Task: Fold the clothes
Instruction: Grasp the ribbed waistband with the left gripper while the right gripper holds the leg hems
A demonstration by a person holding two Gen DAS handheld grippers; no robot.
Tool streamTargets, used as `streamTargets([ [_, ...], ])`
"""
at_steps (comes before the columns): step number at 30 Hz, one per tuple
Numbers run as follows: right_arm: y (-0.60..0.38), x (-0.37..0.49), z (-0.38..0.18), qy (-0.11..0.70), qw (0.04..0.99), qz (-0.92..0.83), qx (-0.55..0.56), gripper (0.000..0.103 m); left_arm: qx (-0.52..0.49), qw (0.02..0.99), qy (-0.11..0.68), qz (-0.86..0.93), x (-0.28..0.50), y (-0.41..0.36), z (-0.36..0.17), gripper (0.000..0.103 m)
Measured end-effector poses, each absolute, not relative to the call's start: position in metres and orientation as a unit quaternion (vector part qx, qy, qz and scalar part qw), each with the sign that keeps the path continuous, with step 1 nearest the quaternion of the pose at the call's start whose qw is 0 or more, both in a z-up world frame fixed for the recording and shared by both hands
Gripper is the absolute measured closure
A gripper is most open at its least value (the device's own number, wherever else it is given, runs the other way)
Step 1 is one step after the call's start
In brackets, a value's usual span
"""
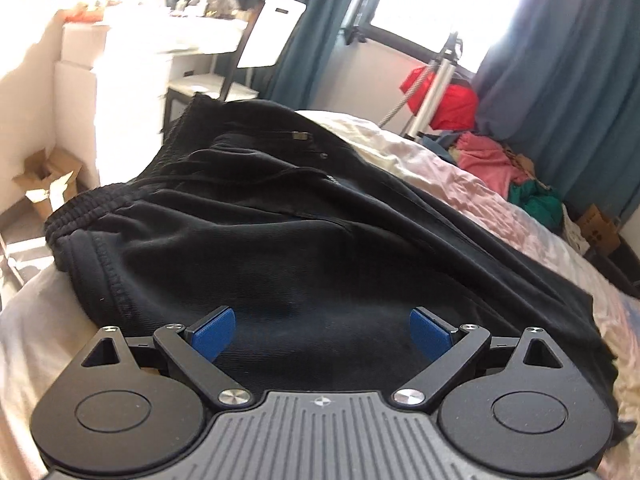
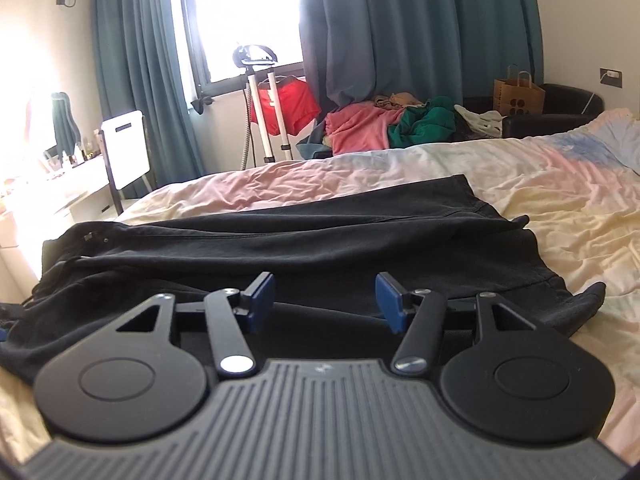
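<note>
On the bed point(image 2: 520, 184), flat, wrinkled black pants point(image 2: 280, 236).

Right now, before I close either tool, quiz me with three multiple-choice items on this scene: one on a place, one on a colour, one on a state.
1. Where do the black pants lie?
A. on the bed
B. on the white chair
C. in the paper bag

2. What colour are the curtains?
A. yellow
B. teal
C. white

3. How do the left tool and right tool stand?
A. both shut on the pants
B. one shut, one open
C. both open, gripping nothing

Answers:
1 A: the pants spread flat across the pastel sheet.
2 B: teal drapes flank the window.
3 C: in each wrist view a wide gap separates the blue pads, with no cloth between them.
</note>
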State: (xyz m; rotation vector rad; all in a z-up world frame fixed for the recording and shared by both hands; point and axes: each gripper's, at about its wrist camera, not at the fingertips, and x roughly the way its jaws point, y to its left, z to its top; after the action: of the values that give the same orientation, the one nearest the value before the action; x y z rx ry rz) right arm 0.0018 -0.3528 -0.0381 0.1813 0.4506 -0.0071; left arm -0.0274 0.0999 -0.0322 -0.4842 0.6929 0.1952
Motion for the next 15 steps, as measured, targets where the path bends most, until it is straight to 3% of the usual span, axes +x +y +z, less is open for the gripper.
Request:
streamTargets([
  [9,-0.364,0.007,-0.041,0.238,0.963,-0.009,0.125,0.045,-0.442,0.803,0.332,0.222,-0.065,0.206,-0.050,0.006],
  [15,-0.366,0.008,-0.041,0.242,0.962,-0.010,0.125,0.045,-0.497,0.754,0.345,0.258,-0.068,0.227,-0.084,0.006],
])
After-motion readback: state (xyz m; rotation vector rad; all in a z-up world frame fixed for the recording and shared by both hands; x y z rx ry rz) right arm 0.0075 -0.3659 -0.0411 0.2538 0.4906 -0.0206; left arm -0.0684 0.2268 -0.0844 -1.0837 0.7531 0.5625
